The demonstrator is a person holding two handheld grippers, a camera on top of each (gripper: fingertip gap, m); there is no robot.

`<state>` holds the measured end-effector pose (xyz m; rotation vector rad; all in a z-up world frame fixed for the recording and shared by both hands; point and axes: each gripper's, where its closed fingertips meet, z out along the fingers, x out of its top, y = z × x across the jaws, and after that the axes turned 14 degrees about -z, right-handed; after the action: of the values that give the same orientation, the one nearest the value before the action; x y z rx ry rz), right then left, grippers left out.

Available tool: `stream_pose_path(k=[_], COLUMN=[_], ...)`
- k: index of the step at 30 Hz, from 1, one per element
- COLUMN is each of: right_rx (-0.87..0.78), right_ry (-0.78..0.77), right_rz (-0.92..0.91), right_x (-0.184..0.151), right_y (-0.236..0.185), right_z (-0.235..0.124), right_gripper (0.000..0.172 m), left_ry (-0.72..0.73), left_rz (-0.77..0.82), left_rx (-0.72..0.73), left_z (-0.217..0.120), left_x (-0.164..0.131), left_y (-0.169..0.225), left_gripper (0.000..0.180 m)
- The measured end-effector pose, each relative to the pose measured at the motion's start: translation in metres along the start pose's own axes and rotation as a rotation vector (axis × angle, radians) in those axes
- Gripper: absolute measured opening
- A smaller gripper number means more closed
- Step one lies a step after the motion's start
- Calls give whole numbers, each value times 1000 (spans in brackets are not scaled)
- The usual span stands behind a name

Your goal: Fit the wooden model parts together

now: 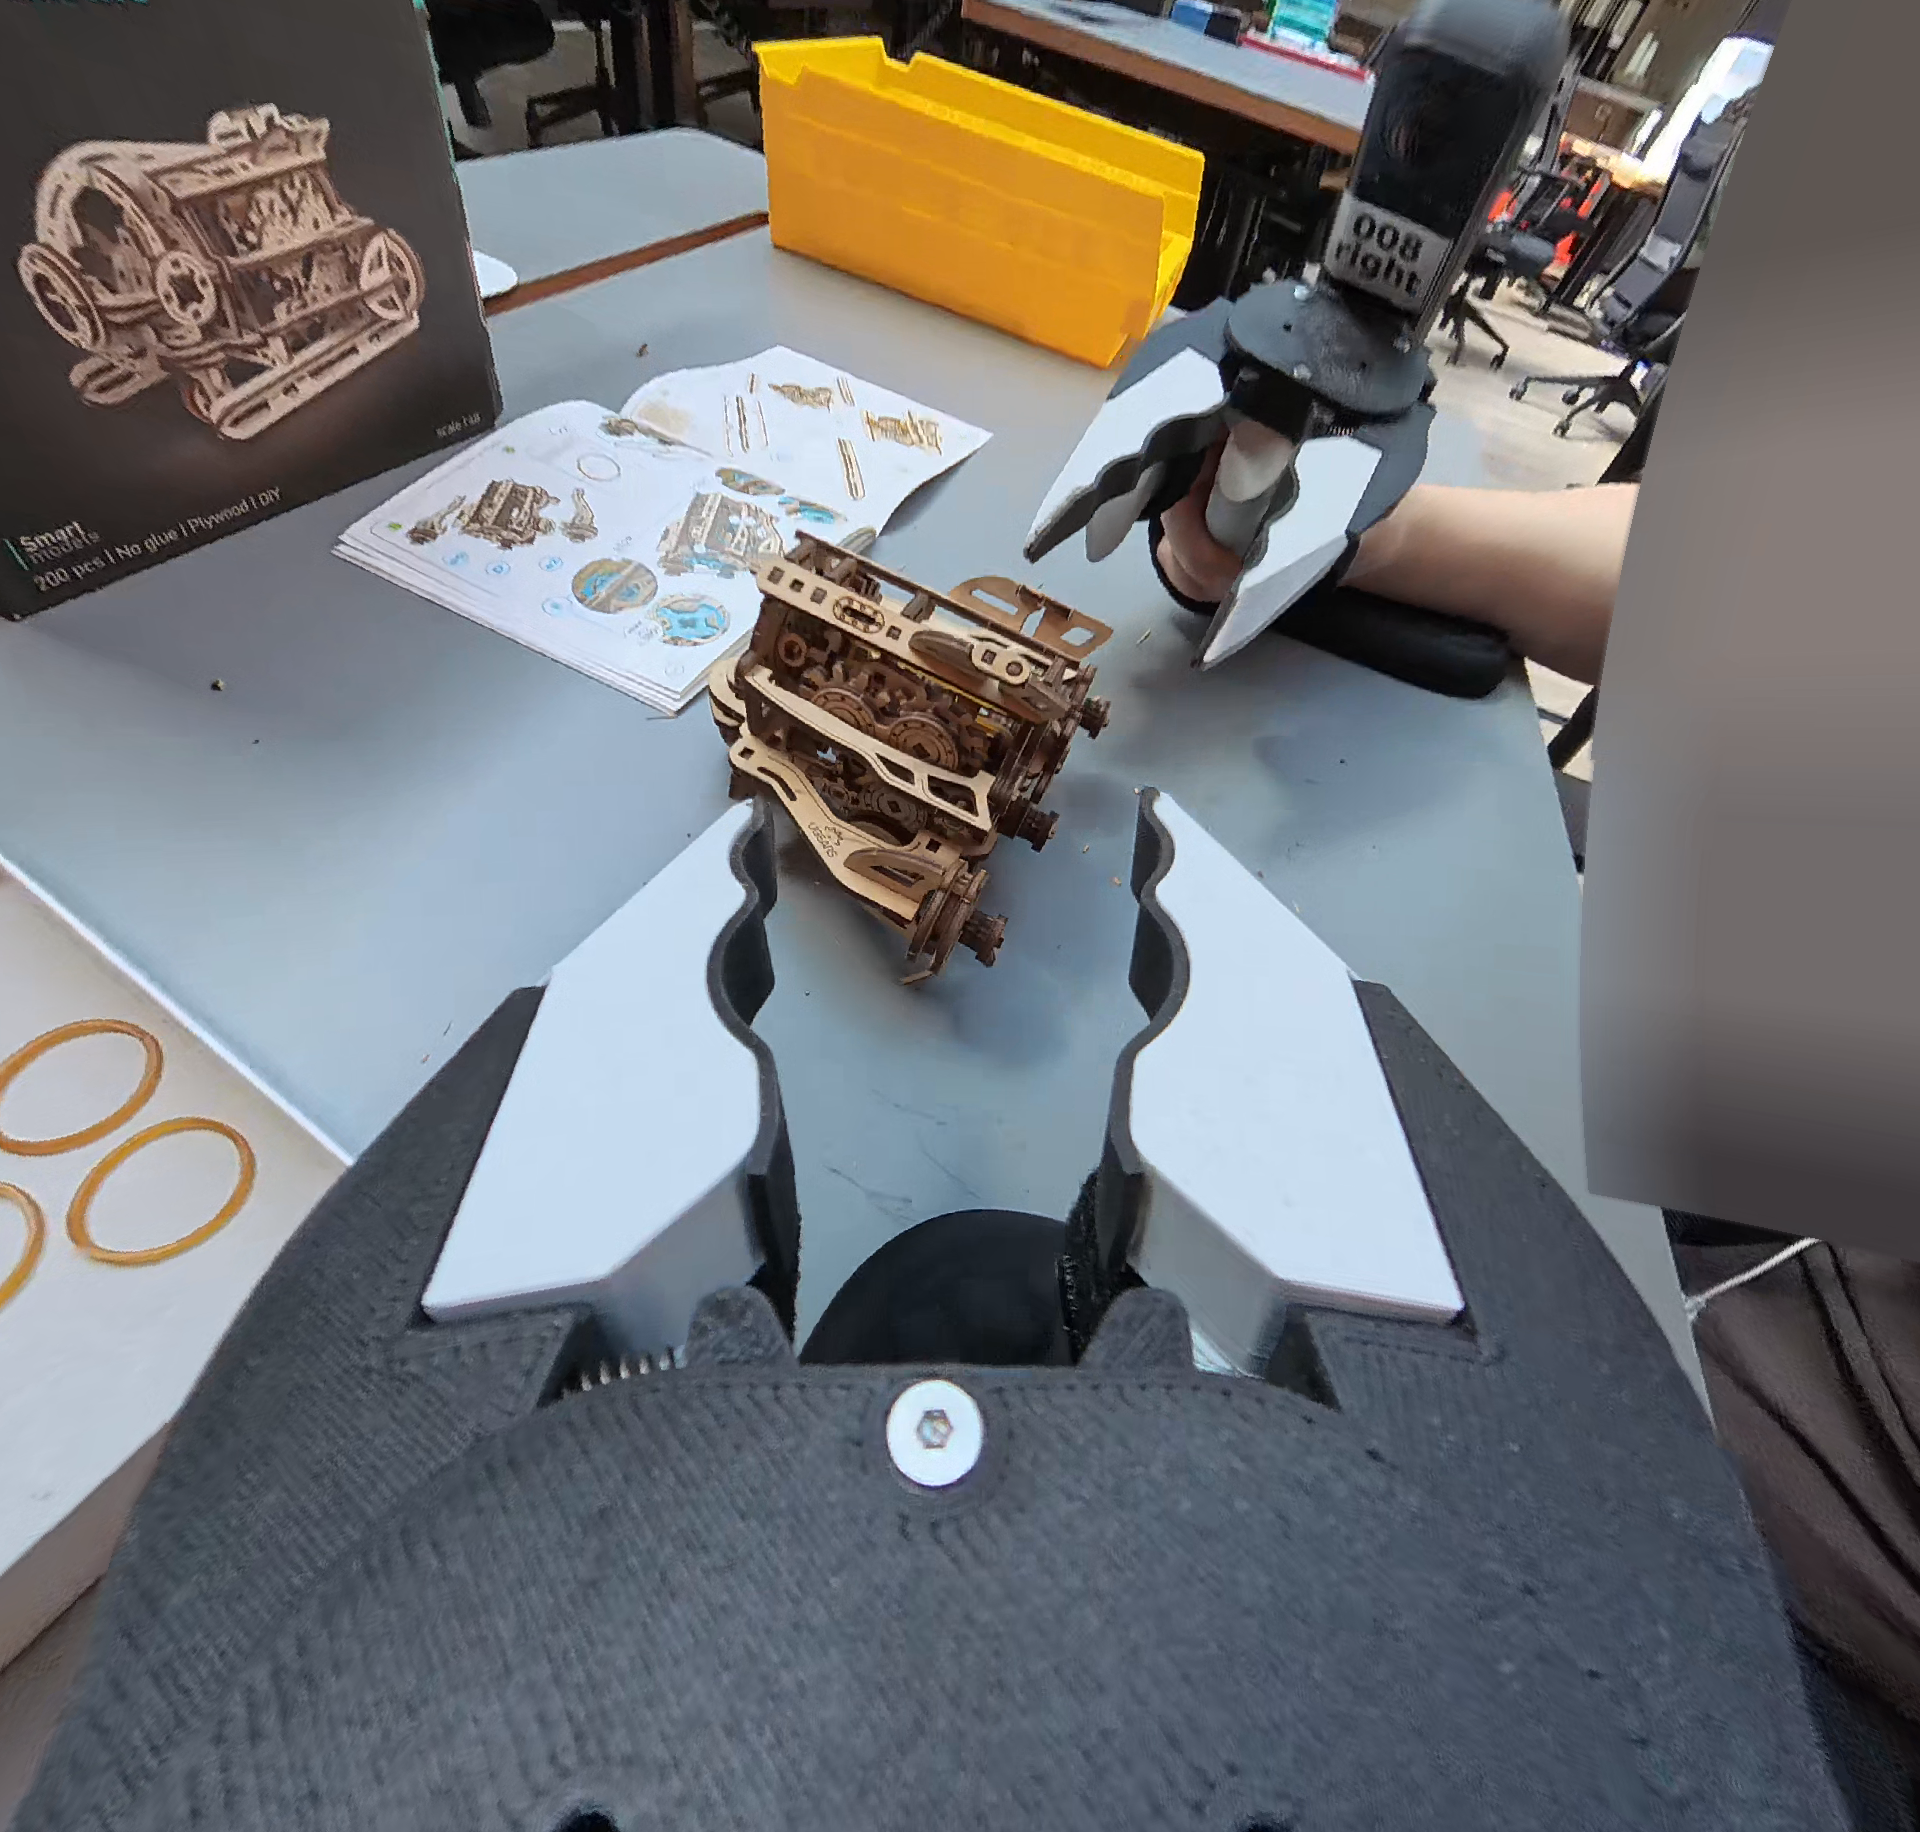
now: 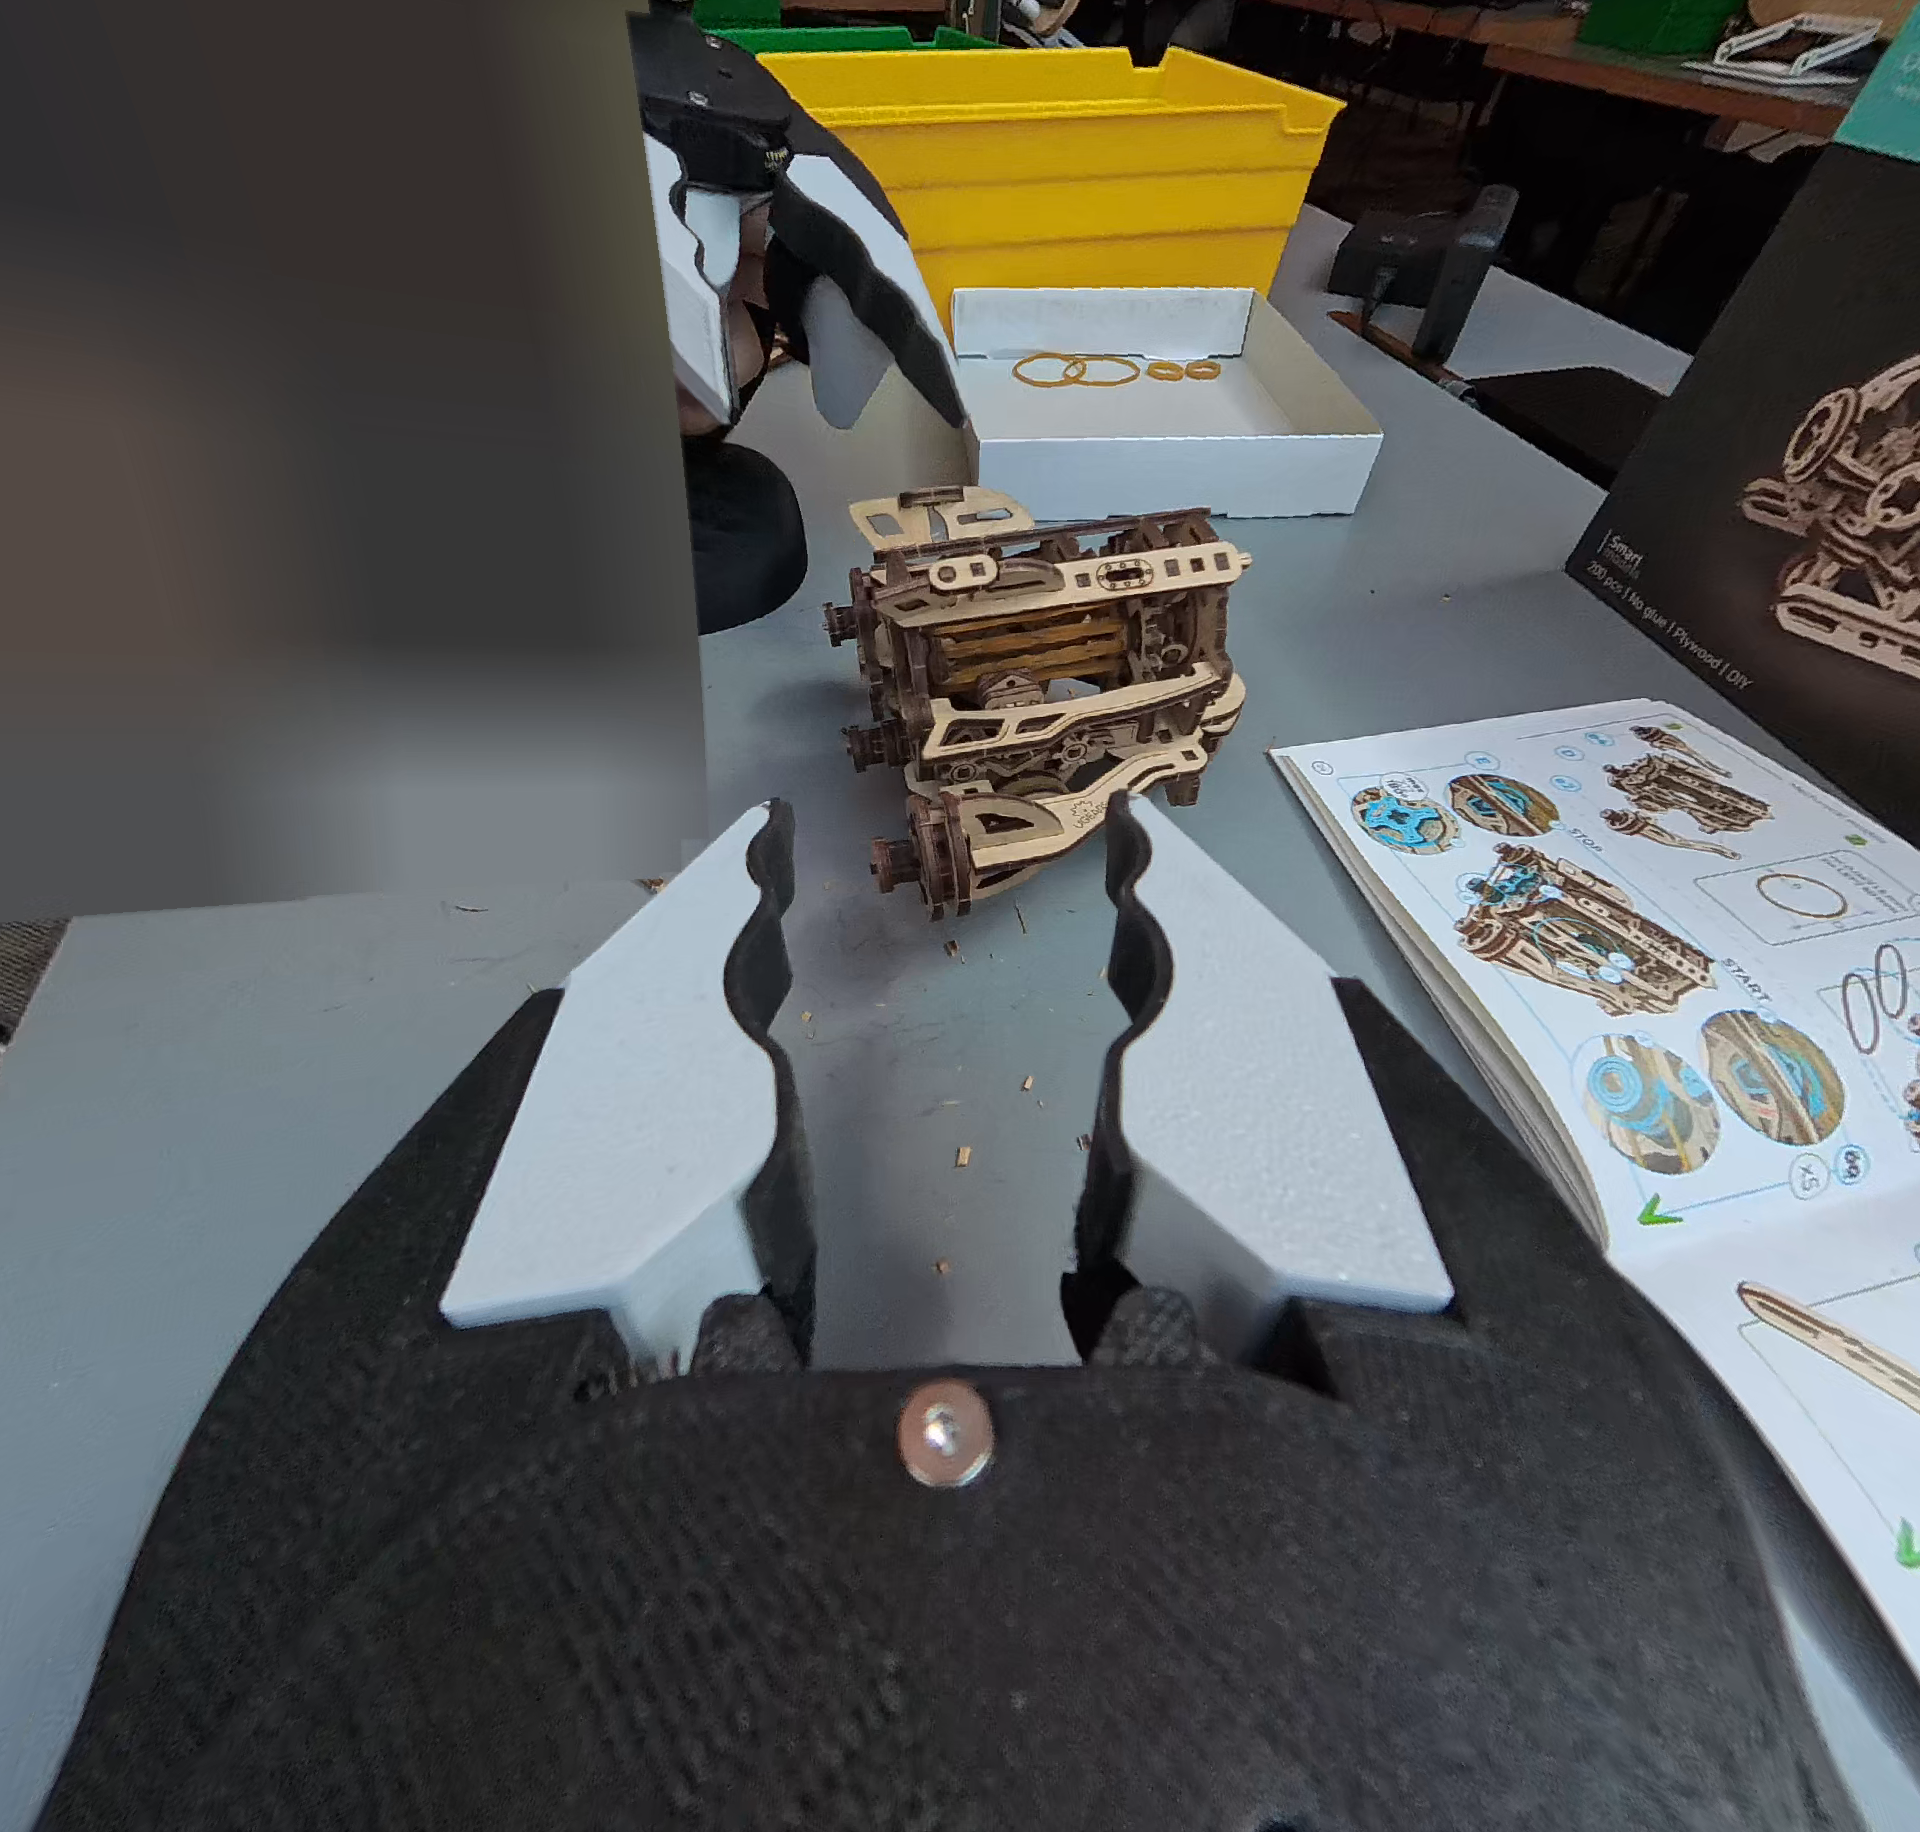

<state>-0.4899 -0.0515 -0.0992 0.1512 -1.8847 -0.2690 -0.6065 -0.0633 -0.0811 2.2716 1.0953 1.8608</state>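
A partly built wooden model (image 1: 904,743) with gears and axle stubs lies tilted on the grey table (image 1: 312,847). It also shows in the right wrist view (image 2: 1049,681). My left gripper (image 1: 951,811) is open and empty, its fingertips just short of the model's near end. My right gripper (image 2: 945,806) is open and empty too, its right fingertip close to the model's lower arm without pressing on it. The right gripper (image 1: 1127,603) shows in the left wrist view, above the table right of the model. The left gripper (image 2: 779,411) shows behind the model in the right wrist view.
An open instruction booklet (image 1: 665,504) (image 2: 1621,951) lies beside the model. A yellow bin (image 1: 966,182) (image 2: 1060,172) stands behind. A white tray (image 2: 1174,452) holds rubber bands (image 2: 1075,369) (image 1: 161,1190). The dark kit box (image 1: 208,224) (image 2: 1787,535) stands upright. Wood chips (image 2: 961,1154) dot the table. My right fingertips sit around 12 centimetres from my left ones.
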Motion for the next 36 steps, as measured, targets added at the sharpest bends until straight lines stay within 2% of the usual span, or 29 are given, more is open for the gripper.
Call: stream_pose_path(k=[5,9,14,20,23,25,27,32,36], right_rx=[-25,-70,-192,-370,-503,-625,-678,-545,-541], right_ry=[-34,-4,96,109,134,218,279,209,193], right_rz=[-138,-98,39,-30,-72,-106,-92,-23,24], right_x=[0,2,10,15,23,36,42,26,20], right_y=[-9,-3,27,51,64,72,75,66,70], right_z=[4,1,-10,-17,-34,-59,-74,-52,-48], right_gripper=[62,64,63,63,59,48,44,40,40], left_ry=[113,194,234,247,283,298,283,264,299], left_rz=[-54,-59,-106,-137,-126,-121,-98,-100,-122], left_rx=[-89,-214,-406,-593,-668,-677,-672,-721,-761], left_z=[-10,-20,-32,-46,-58,-61,-60,-62,-71], left_x=[17,27,31,33,37,38,34,30,35], left_y=[5,19,37,59,67,67,68,76,76], left_gripper=[70,70,73,81,79,78,76,72,71])
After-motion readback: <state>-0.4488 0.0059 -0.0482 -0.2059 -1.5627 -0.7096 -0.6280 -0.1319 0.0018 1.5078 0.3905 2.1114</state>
